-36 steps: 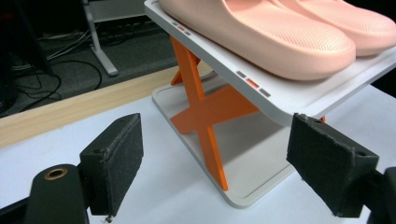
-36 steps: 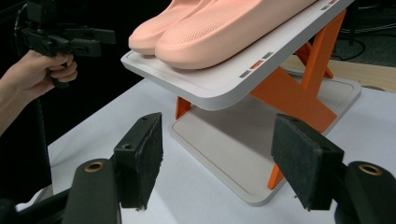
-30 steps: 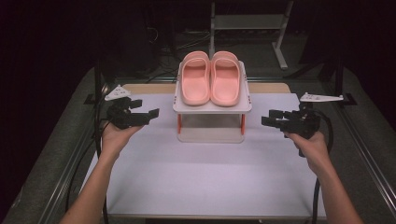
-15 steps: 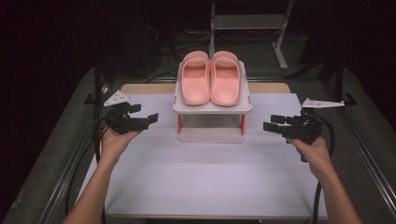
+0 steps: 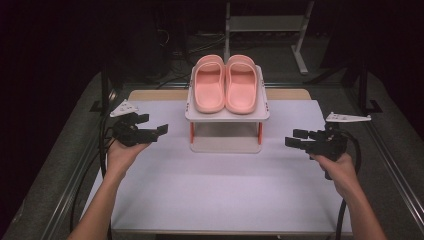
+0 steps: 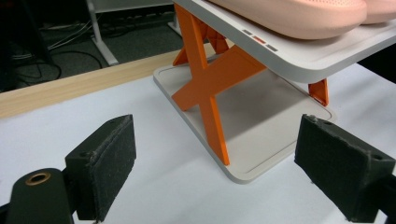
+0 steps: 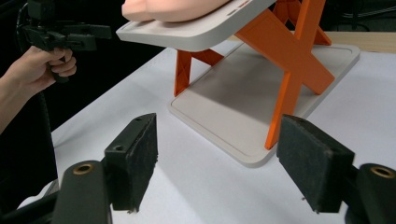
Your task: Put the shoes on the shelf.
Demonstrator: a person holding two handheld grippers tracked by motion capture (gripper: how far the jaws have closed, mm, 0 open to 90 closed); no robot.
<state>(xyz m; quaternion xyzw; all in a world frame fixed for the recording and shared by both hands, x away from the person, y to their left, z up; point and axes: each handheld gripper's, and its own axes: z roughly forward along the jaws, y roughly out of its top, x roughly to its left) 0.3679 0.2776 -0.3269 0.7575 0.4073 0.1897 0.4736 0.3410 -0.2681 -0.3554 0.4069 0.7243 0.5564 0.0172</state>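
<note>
Hovering just above the white tabletop [image 5: 220, 195] on either side of the two-tier stand [image 5: 226, 116], both well apart from it: left gripper [image 5: 156, 125] to its left, right gripper [image 5: 293, 138] to its right, each held in a hand and aimed inward at the stand. Jaws spread wide on both, nothing between the pads [image 6: 103, 158]; bare tabletop and the stand's grey base plate [image 6: 261, 126] seen through the gap in the left gripper view, the same base plate from the other side in the right gripper view. Beyond the pads, orange X-shaped legs [image 7: 292, 60] rising from the base to the grey upper shelf [image 6: 299, 53]. On top of that shelf, a pair of pink slides [image 5: 225, 82] lying side by side, toes pointing away from the person, higher than both sets of jaws and untouched by either. Farther off past the stand, the left hand [image 7: 44, 67] wrapped round its gripper's handle.
</note>
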